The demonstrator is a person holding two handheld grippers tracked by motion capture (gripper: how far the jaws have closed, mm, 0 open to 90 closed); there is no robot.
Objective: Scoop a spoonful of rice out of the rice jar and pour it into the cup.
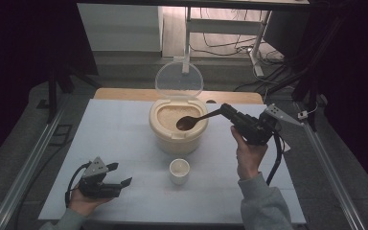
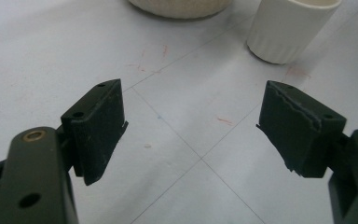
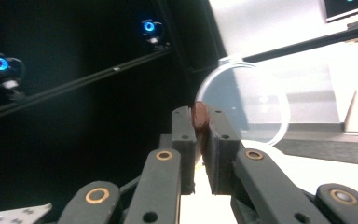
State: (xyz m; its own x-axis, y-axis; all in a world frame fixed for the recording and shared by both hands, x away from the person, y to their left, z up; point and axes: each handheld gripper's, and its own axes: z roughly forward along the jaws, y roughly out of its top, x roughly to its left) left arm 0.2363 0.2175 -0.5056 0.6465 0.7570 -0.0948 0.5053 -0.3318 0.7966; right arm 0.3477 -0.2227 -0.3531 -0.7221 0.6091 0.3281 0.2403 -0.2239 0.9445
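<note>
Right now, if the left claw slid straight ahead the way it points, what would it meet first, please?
Probably the small white ribbed cup, though it stands right of the open left claw line, so it may slip past toward the cream rice container.

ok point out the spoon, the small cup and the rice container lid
spoon [image 1: 188,123], high view, on its dark bowl over the rice
small cup [image 1: 179,170], high view, on its white side wall
rice container lid [image 1: 178,80], high view, middle of the raised clear lid
</note>
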